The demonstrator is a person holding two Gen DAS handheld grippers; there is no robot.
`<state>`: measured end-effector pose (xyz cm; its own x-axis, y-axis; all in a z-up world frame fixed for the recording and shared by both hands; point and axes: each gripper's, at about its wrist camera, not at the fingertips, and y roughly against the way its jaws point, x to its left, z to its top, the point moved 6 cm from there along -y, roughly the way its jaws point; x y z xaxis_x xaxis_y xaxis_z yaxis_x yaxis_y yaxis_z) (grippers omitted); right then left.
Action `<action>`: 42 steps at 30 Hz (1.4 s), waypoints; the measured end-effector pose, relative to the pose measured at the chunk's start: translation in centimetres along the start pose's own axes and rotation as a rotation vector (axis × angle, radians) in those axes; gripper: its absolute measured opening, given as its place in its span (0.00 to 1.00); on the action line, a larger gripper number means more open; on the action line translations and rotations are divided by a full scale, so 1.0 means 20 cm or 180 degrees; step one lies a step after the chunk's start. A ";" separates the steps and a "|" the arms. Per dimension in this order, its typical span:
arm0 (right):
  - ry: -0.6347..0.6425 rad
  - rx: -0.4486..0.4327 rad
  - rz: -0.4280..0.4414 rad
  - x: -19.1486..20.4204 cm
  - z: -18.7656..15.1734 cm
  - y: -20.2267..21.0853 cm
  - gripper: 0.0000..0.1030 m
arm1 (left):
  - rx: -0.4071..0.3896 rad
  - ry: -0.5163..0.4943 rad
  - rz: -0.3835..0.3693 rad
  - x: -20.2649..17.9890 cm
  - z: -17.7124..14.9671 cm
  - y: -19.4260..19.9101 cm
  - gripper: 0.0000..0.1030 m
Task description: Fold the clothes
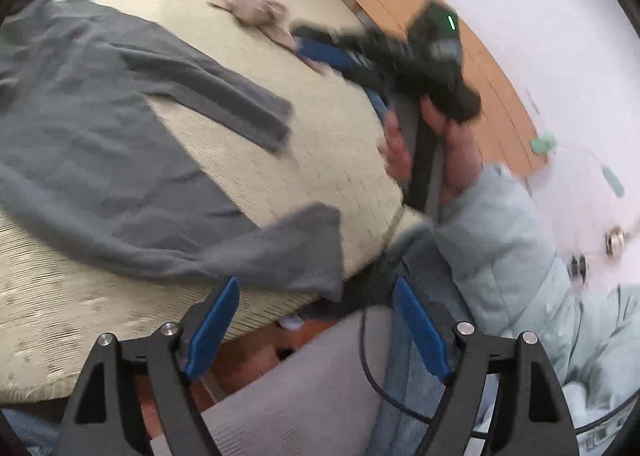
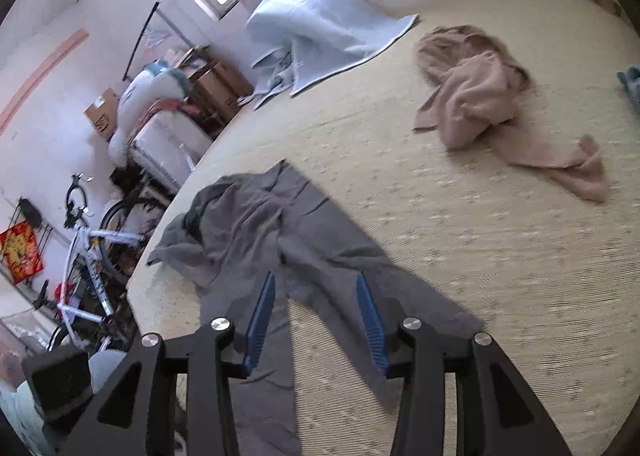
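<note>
Left gripper (image 1: 316, 296) jaws wide, empty | right gripper (image 2: 316, 288) jaws apart over long-sleeved grey knit top (image 2: 280, 232); ungripped | step: between folds | next: pinch sleeve cuff (image 1: 316, 248); fold inward

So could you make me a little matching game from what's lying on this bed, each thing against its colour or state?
Things:
1. long-sleeved top
2. crumpled garment
3. blanket
4. left gripper

Descriptions:
A. pale blue, at the bed's far edge
B. grey, spread out flat
C. fingers wide apart, nothing between them
D. beige, bunched in a heap

Pairs: 1-B, 2-D, 3-A, 4-C
</note>
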<state>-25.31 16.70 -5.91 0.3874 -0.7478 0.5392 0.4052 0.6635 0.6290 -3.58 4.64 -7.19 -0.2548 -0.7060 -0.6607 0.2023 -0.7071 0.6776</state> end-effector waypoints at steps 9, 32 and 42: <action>0.0564 0.0565 0.0003 0.24 -0.23 -0.35 0.45 | -0.0823 0.0625 0.0569 0.32 0.19 0.27 0.82; 0.1657 0.0631 -0.0770 0.39 -0.42 -0.73 0.02 | -0.0955 0.0427 0.1289 0.60 0.61 0.15 0.82; 0.2750 0.0574 -0.0138 0.84 -0.65 -0.65 0.01 | -0.0827 0.0485 0.1401 0.72 0.67 0.14 0.81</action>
<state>-13.27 -4.07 -12.34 0.8948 -0.4433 -0.0531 0.3255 0.5663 0.7572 -19.34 -6.91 -10.51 0.0432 -0.9221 -0.3844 0.4915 -0.3154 0.8118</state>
